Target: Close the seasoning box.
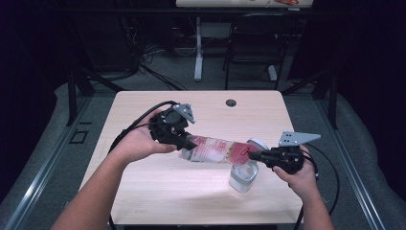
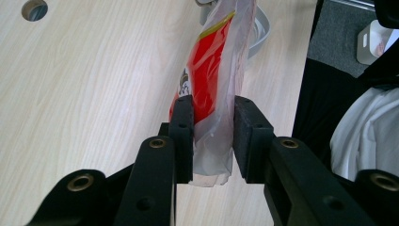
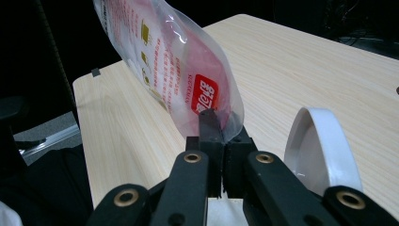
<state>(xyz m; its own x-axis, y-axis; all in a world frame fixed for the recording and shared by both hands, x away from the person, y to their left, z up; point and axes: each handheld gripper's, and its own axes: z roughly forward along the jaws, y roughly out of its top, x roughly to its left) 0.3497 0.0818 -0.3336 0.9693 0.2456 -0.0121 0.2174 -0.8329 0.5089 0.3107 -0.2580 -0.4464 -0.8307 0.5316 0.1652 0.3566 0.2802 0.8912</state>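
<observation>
A clear plastic pouch point(image 1: 216, 150) with red and white print hangs lengthwise above the wooden table point(image 1: 143, 191), stretched between both grippers. My left gripper point(image 1: 190, 142) is shut on its left end; in the left gripper view the pouch point(image 2: 211, 84) sits pinched between the two black pads point(image 2: 183, 127). My right gripper point(image 1: 253, 155) is shut on the pouch's right edge, where the red label point(image 3: 204, 96) meets the jaws. Below the right end stands a clear jar point(image 1: 243, 175), and its white lid point(image 3: 320, 146) leans beside it.
A round cable hole point(image 1: 231, 102) is in the table near the far edge. Black cables trail from both grippers. A chair and table legs stand on the dark floor beyond the table. The person's dark and white clothing point(image 2: 362, 132) is close to the near edge.
</observation>
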